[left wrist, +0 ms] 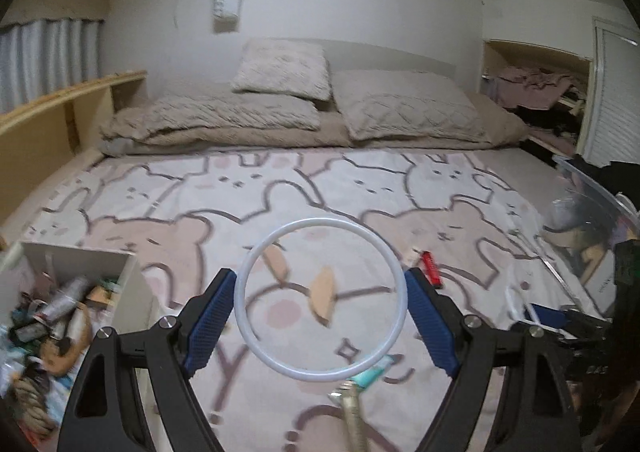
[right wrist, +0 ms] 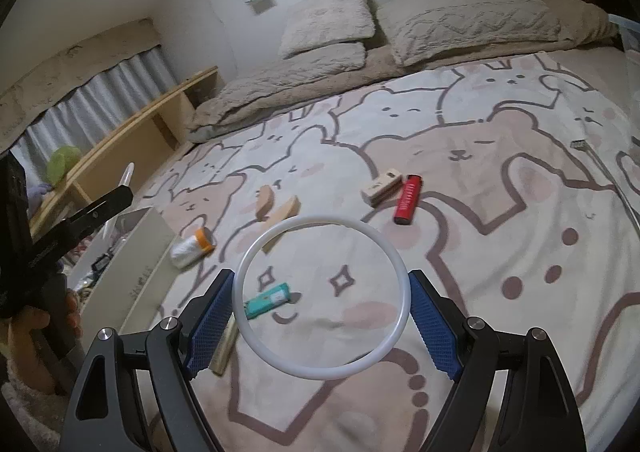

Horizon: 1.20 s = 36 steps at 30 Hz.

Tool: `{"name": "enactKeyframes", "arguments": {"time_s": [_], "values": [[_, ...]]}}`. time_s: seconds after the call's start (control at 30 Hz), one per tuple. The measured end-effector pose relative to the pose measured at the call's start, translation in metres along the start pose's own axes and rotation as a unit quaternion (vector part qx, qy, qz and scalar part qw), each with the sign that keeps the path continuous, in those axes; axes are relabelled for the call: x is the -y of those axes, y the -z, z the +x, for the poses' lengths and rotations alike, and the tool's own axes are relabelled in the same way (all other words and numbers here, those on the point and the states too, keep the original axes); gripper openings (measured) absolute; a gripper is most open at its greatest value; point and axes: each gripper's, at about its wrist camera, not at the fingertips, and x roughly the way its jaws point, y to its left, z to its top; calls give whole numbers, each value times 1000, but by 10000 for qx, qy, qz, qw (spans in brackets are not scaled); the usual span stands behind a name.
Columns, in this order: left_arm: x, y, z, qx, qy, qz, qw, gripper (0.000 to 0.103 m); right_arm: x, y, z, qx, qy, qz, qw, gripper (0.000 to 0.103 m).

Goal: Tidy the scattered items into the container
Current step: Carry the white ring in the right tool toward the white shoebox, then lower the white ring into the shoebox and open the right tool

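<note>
My left gripper [left wrist: 320, 280] hangs above the bed with a white ring [left wrist: 256, 252] spanning its blue pads and touching both. My right gripper [right wrist: 321, 280] carries a like white ring [right wrist: 400, 264] the same way. A white box [left wrist: 80, 252], full of several small items, stands low on the left, and its wall [right wrist: 140, 264] also shows in the right wrist view. Scattered on the bedspread lie a red lighter [right wrist: 406, 199], a wooden block [right wrist: 380, 187], two curved wooden pieces [right wrist: 266, 201], a white roll with an orange cap [right wrist: 190, 248], a teal pack [right wrist: 268, 300] and a gold tube [right wrist: 224, 348].
Pillows [left wrist: 408, 107] and a folded blanket [left wrist: 224, 119] lie at the head of the bed. A wooden shelf [left wrist: 60, 103] runs along the left side. A clear plastic bin [left wrist: 592, 187] sits at the right edge. A hand [right wrist: 36, 332] holds the left gripper's black body [right wrist: 80, 211].
</note>
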Motion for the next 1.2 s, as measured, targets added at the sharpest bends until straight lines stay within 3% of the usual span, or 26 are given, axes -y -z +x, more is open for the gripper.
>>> {"name": "enactKeyframes", "arguments": {"time_s": [0.4, 0.57, 1.2], "values": [[-58, 7, -39, 298, -594, -153, 9977, 85, -43, -20, 13, -22, 8, -569, 9984, 85], [-68, 10, -57, 364, -808, -131, 9960, 85, -65, -30, 18, -11, -215, -631, 9978, 85], [-150, 31, -122, 786, -1644, -821, 9798, 85, -200, -55, 46, 12, -733, -1662, 9834, 85]]}}
